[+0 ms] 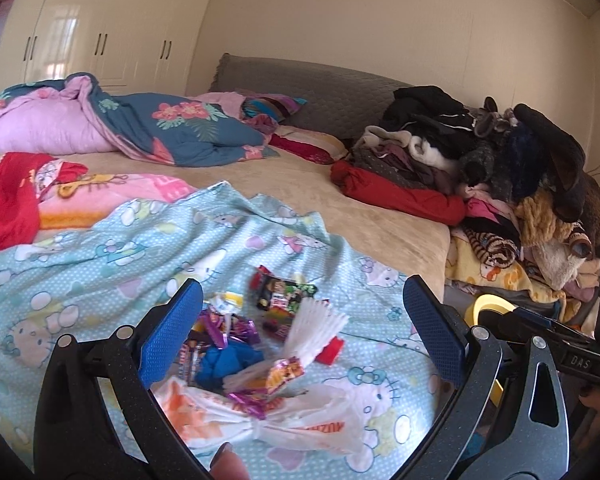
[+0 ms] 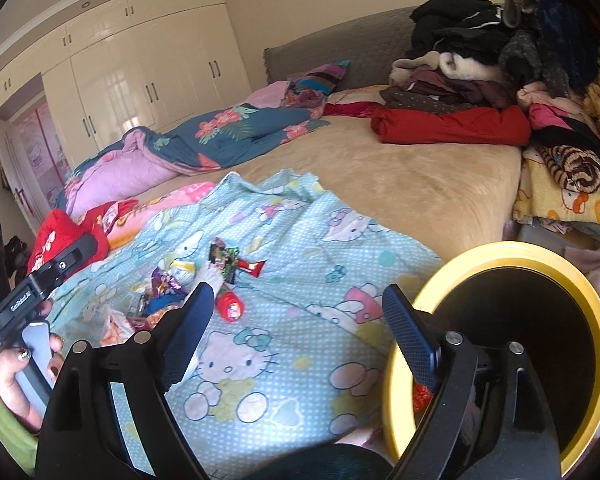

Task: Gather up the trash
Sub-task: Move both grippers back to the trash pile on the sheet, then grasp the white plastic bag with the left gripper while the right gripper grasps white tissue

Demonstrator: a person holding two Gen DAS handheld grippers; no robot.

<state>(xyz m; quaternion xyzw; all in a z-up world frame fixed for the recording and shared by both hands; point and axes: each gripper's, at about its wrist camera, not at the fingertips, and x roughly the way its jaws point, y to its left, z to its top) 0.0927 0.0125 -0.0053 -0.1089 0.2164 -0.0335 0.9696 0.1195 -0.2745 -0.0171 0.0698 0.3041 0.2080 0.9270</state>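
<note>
A heap of trash lies on the light blue cartoon-cat sheet: shiny purple wrappers, a dark snack packet, a white pleated paper cup, a red wrapper and a white plastic bag with orange print. My left gripper hovers over the heap, open, with nothing pressed between its blue pads. In the right wrist view the same heap sits left of my right gripper, which is open and empty above the sheet. A yellow-rimmed bin stands just right of its right finger.
A tall pile of clothes fills the bed's far right side, over a folded red garment. A blue floral quilt lies at the back left, with red cloth at the left edge. A hand holds the left gripper's handle.
</note>
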